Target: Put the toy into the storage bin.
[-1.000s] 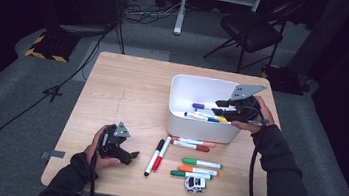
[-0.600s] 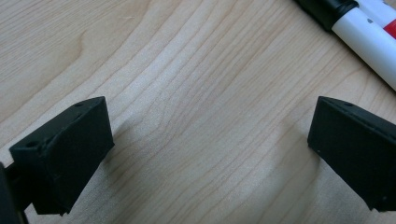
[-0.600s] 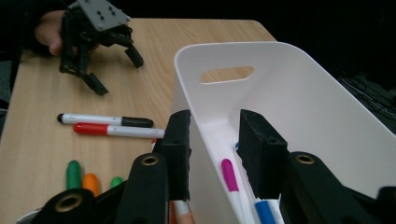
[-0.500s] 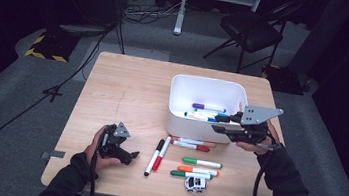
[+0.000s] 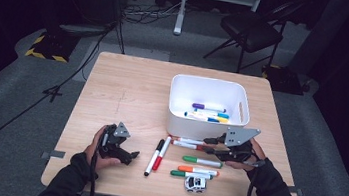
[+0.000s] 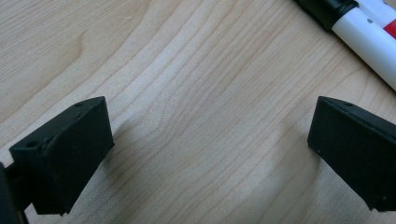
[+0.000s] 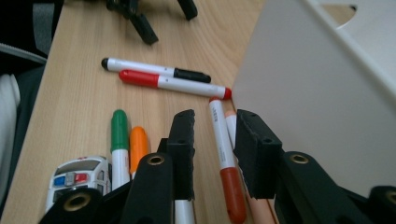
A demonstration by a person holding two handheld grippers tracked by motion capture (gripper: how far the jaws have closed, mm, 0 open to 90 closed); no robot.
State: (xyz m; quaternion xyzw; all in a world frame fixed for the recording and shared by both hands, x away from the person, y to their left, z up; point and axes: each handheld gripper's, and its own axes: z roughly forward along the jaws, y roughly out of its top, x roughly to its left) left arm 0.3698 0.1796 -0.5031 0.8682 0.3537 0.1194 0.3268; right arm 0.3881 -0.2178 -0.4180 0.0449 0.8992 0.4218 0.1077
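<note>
1. Here, the right gripper [image 5: 214, 148] hovers low over the markers lying just near of the white bin [image 5: 205, 131]; its jaws have just been closing, stand narrowly apart, and grip nothing.
2. In the right gripper view, a brown-capped marker [image 7: 225, 161] lies on the table below the jaw gap, beside the bin's smooth wall.
3. A green marker [image 5: 202, 161], an orange marker [image 5: 197, 170] and a toy police car [image 5: 194, 183] lie nearer.
4. A black marker [image 5: 153, 157] and a red marker [image 5: 161, 153] lie left, side by side.
5. The left gripper [image 5: 127, 156] rests on the wood-grain table [image 5: 128, 92], jaws wide apart and empty.
6. The bin holds more markers.
</note>
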